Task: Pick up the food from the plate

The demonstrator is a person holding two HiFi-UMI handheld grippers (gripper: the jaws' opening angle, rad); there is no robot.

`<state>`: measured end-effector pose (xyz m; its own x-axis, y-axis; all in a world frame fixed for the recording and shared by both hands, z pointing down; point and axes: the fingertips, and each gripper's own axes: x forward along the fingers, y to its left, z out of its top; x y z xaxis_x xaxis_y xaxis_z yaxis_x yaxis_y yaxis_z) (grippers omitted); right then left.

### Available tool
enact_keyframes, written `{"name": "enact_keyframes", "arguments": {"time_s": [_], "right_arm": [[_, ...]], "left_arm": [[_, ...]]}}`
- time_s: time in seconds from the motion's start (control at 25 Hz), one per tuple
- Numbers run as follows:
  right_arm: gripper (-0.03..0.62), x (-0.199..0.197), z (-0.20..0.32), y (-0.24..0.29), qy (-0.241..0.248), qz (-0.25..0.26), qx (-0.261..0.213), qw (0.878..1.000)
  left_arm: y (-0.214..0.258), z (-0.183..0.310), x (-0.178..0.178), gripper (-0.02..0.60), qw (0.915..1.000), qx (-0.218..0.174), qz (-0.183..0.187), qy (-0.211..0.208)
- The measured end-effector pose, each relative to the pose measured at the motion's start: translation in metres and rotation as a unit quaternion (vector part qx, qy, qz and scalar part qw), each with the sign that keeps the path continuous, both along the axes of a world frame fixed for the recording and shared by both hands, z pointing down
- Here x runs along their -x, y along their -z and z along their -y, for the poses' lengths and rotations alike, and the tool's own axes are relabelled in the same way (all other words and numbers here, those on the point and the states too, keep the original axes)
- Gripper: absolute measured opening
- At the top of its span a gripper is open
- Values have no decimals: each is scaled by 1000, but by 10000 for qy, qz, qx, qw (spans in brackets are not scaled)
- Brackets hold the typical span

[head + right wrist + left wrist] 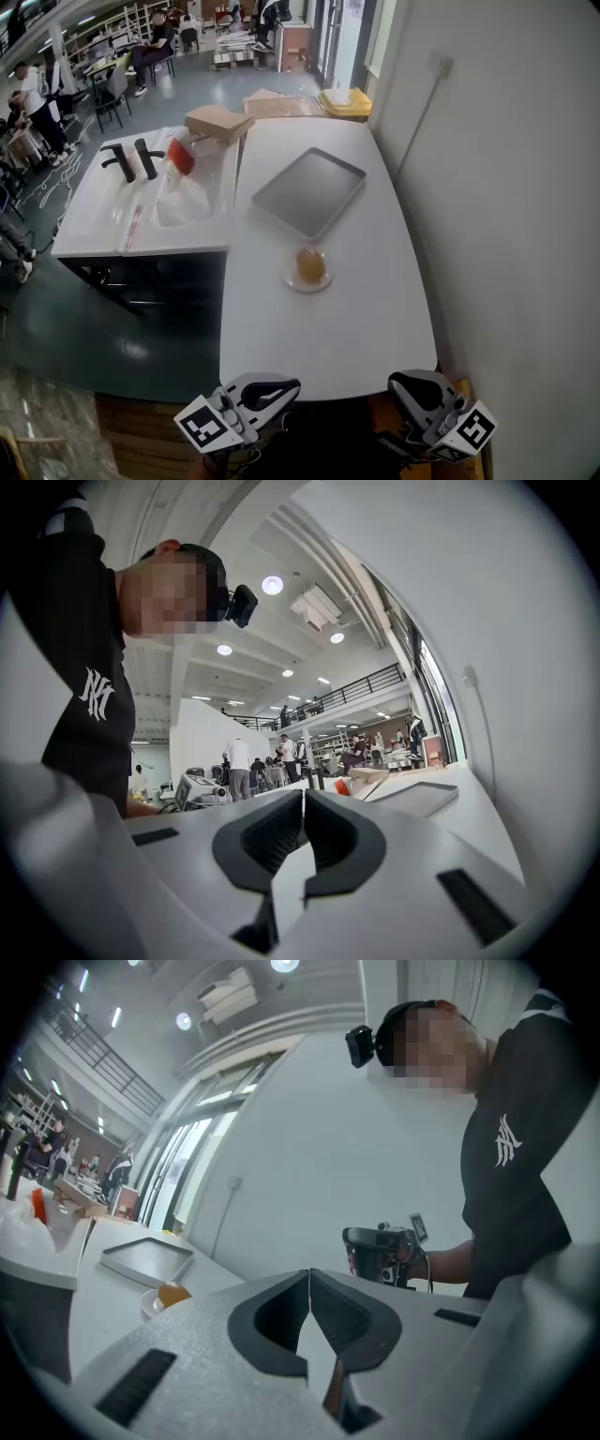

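A round orange-brown piece of food [310,264] lies on a small clear plate [290,277] near the middle of the white table [356,328]. In the left gripper view the food [172,1293] and plate [148,1307] show low at the left. Both grippers are held low at the table's near edge, well short of the plate. My left gripper [281,386] [309,1275] is shut with nothing between its jaws. My right gripper [405,382] [303,795] is also shut and empty. The left gripper view also catches the right gripper [380,1252] in the person's hand.
A grey metal tray [307,192] [145,1258] [417,799] lies beyond the plate. Left of the table stands a sink counter [103,202] with black taps [122,161], a plastic bag [183,197] and a cardboard box [217,122]. A wall [506,187] runs along the right. People sit far back left.
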<state>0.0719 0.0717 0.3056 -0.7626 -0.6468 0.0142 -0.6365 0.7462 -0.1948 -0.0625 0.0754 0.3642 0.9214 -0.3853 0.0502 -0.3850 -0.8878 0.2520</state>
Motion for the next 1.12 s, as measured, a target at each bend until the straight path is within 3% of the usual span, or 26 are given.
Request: {"name": "enact_keyframes", "arguments": {"time_s": [0.12, 0.44, 0.64, 0.76, 1.12], "right_arm": [[3, 6, 33, -5, 147, 185, 79, 9997], [5, 32, 122, -22, 564, -184, 110, 9982], [19, 46, 179, -47, 733, -319, 361, 9961], [132, 55, 212, -70, 815, -456, 559, 9941], [284, 76, 291, -116, 858, -798, 697, 9907]], "left_arm": [[-5, 31, 0, 6, 9997, 70, 140, 175], [-22, 117, 8, 6, 9978, 342, 320, 474], [-40, 165, 7, 6, 9970, 481, 451, 416], [-54, 193, 8, 6, 9963, 565, 499, 409], [-98, 254, 19, 6, 9933, 927, 410, 558]]}}
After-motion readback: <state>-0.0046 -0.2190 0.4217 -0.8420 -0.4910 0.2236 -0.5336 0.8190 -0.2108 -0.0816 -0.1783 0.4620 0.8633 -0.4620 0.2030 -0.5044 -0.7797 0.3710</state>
